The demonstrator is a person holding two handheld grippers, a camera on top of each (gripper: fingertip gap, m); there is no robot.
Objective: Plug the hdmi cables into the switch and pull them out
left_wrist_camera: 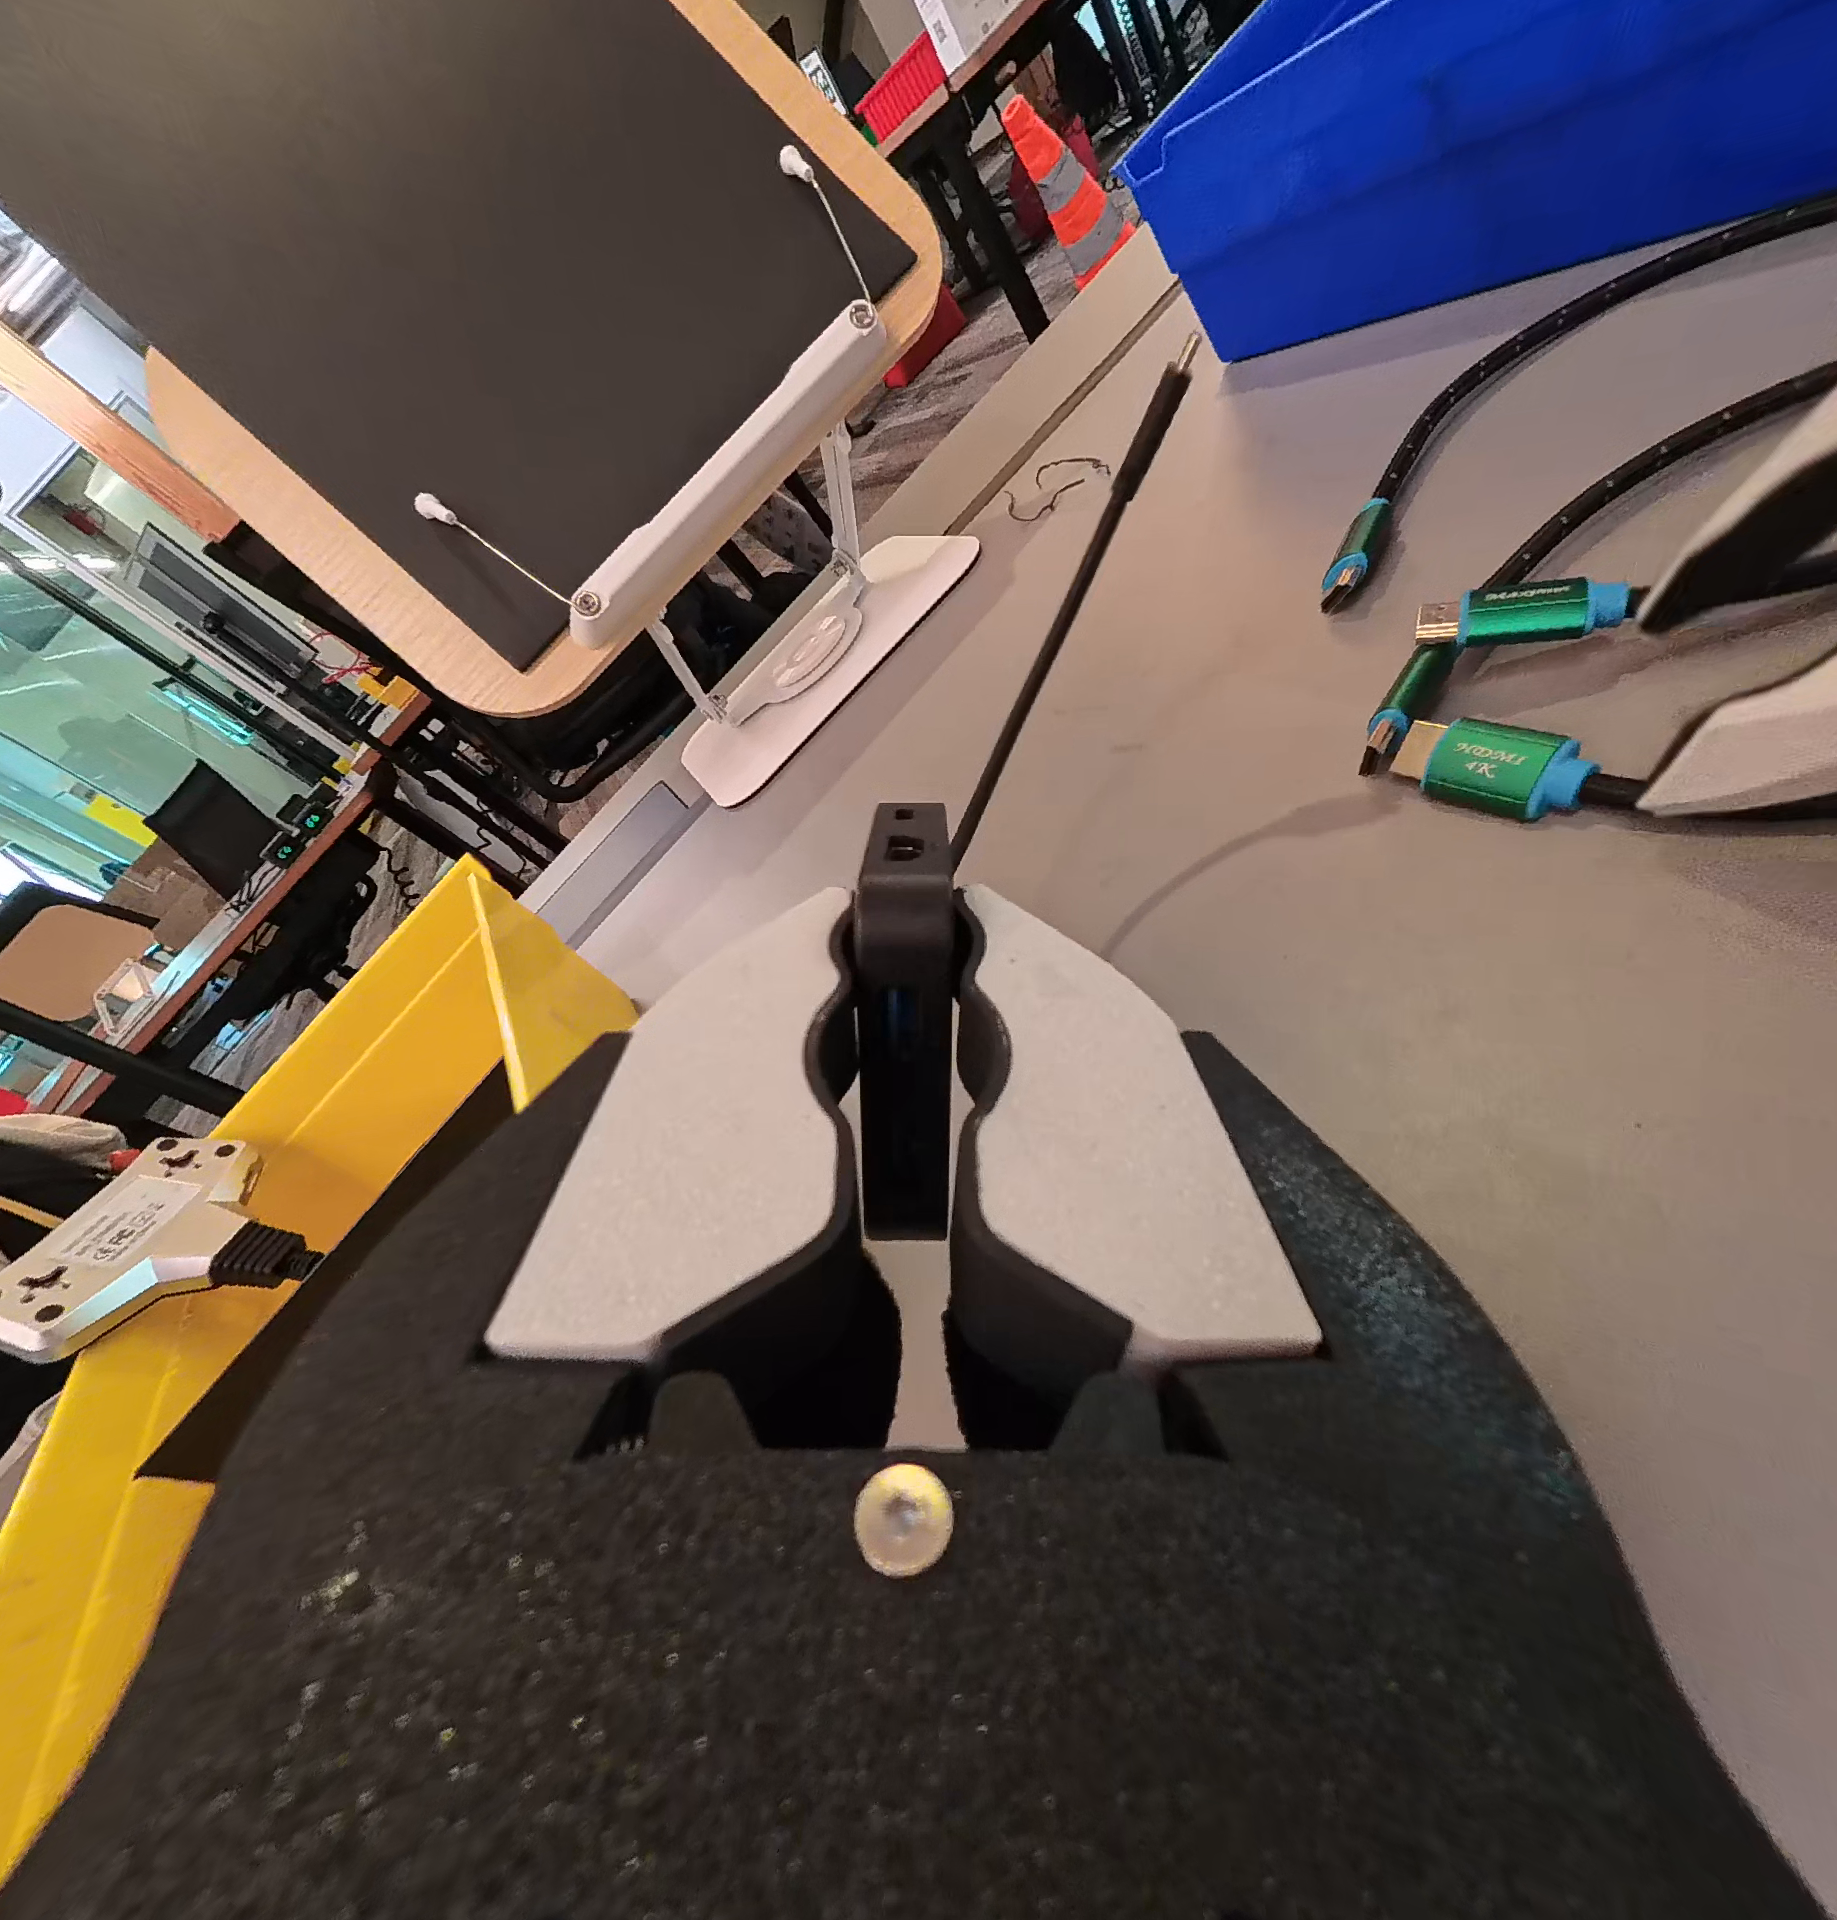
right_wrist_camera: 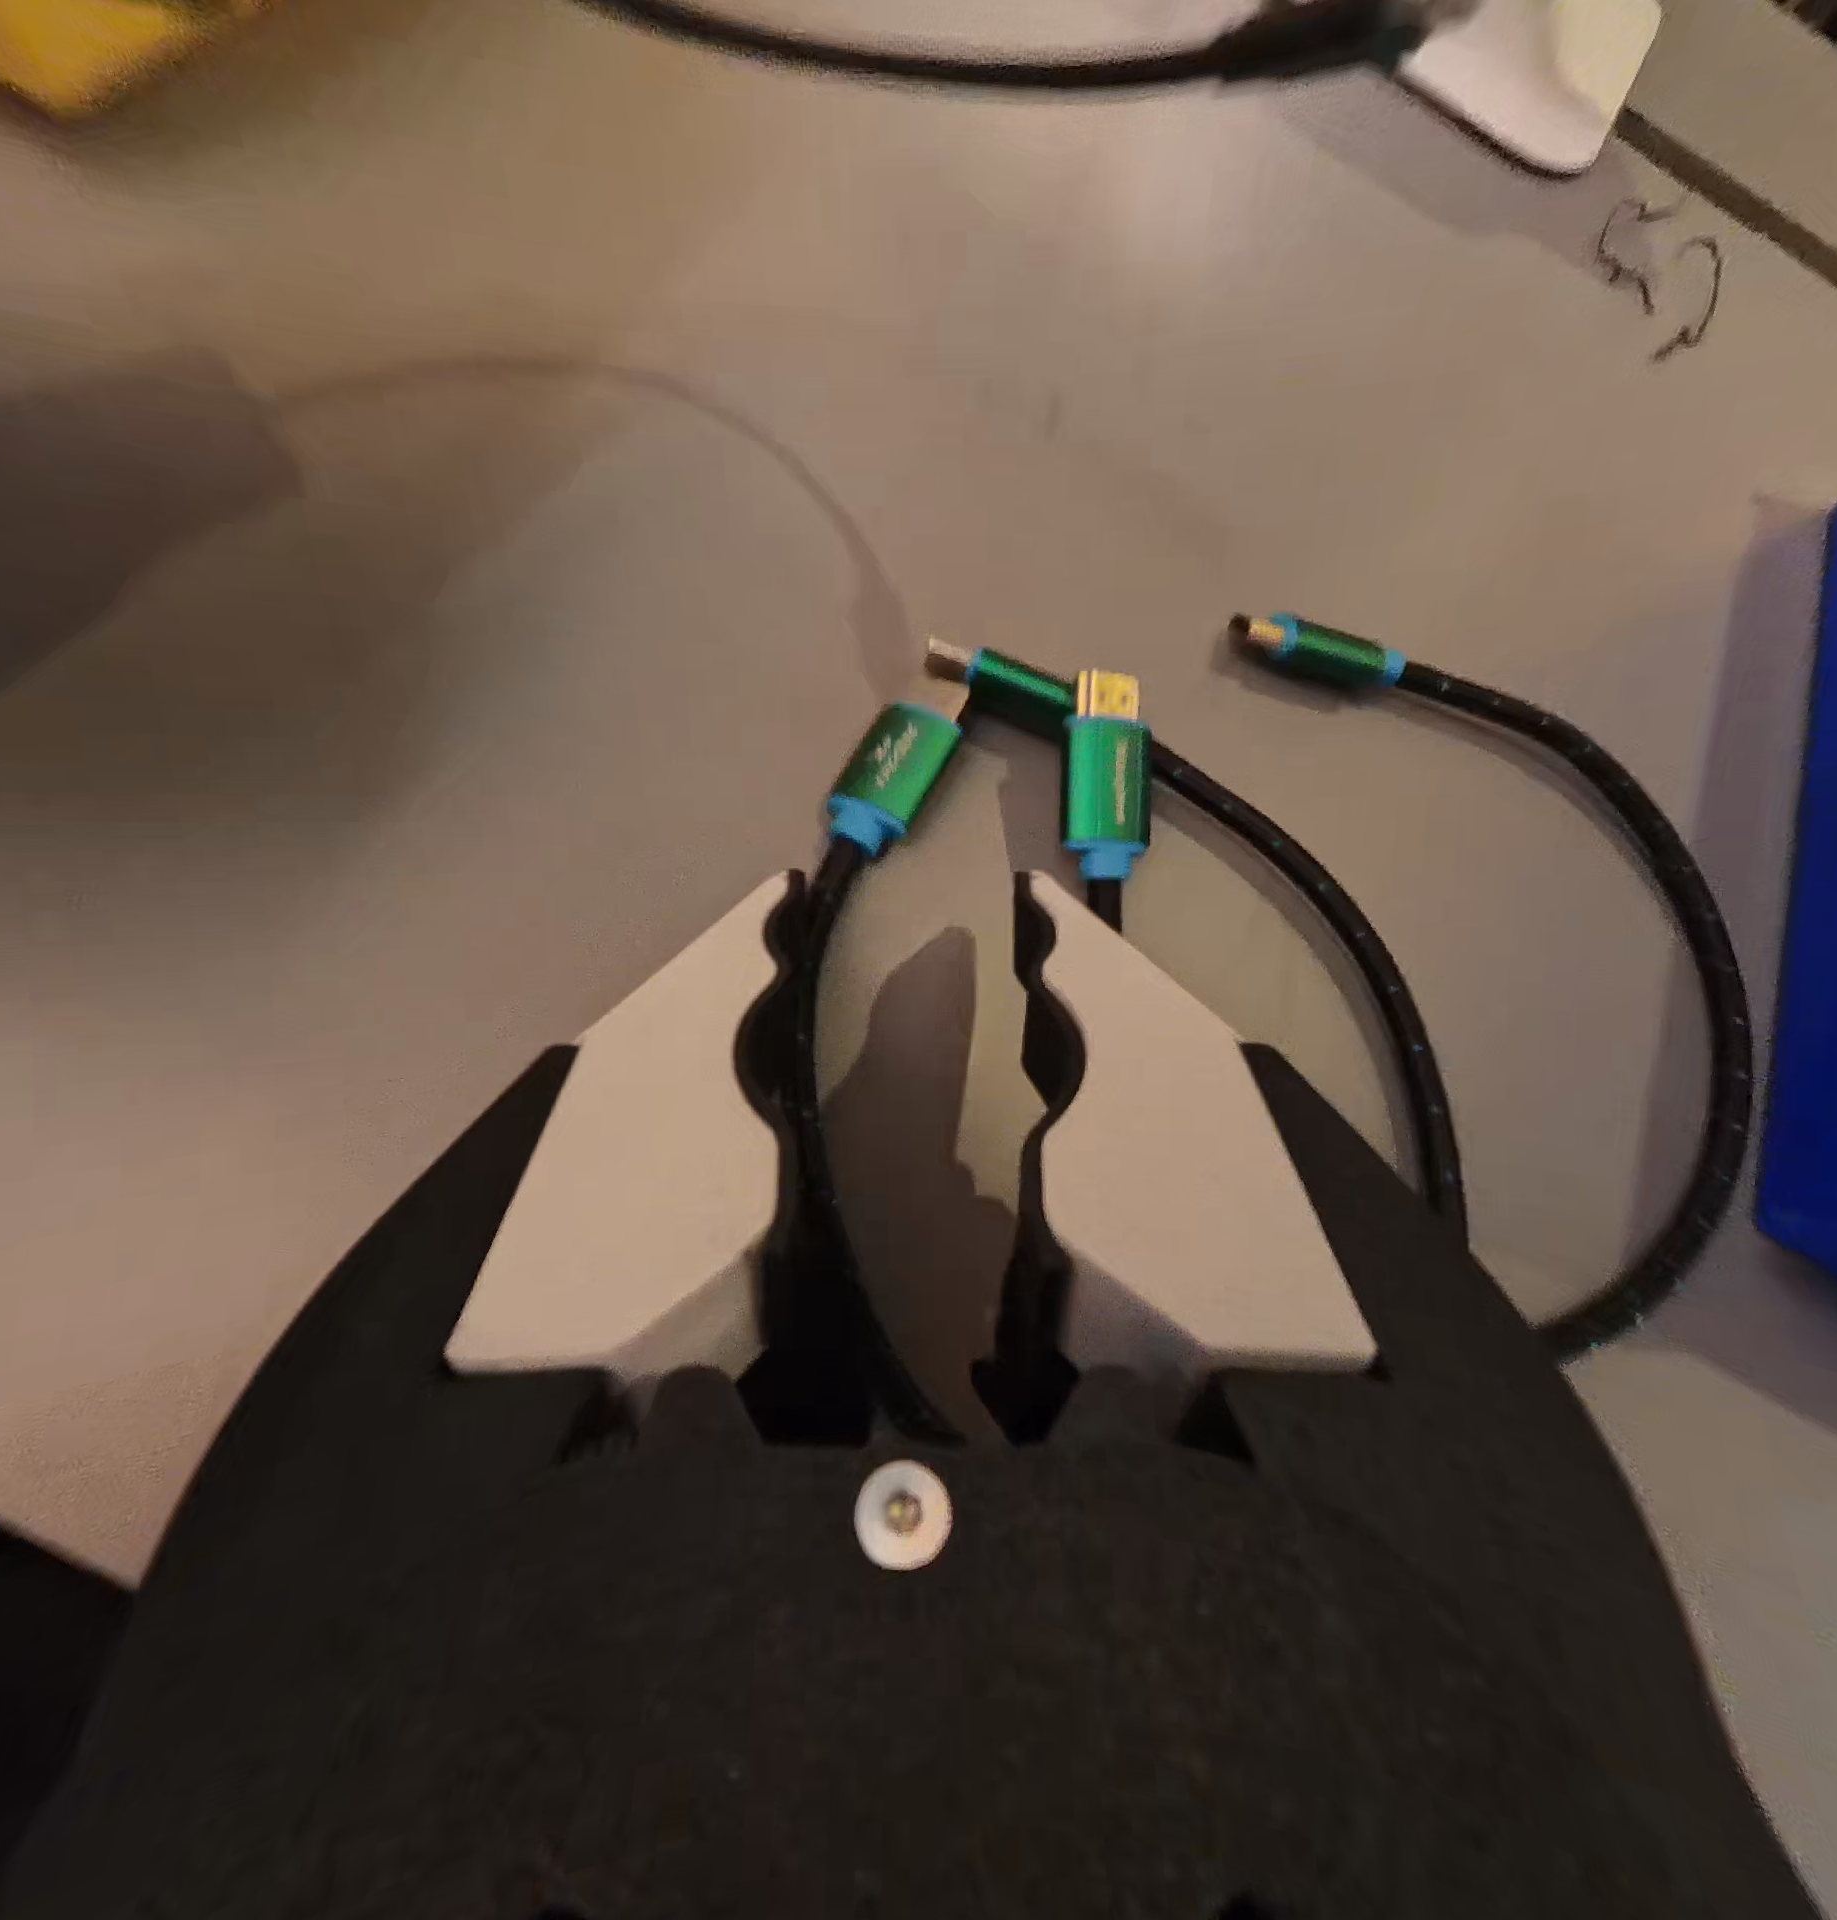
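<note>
Switch (left_wrist_camera: 901, 997) edge-up, clamped between left gripper (left_wrist_camera: 903, 914) fingers; right gripper (right_wrist_camera: 901, 883) fingers apart over HDMI plugs (right_wrist_camera: 1101, 774).

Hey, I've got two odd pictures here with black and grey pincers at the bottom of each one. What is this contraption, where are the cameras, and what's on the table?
Those pincers are two hand-held claws; a person carries one in each hand, and each has a camera looking forward along its fingers. The left wrist view shows the left claw shut on a small black HDMI switch, held on edge above the grey table. A thin black cable runs away from the switch. The right wrist view looks down past the right claw, which is open and holds nothing. Beyond its tips lie several green HDMI plugs on black braided cables. A blue bin, a yellow bin and a board on a white stand sit around the edges.
</note>
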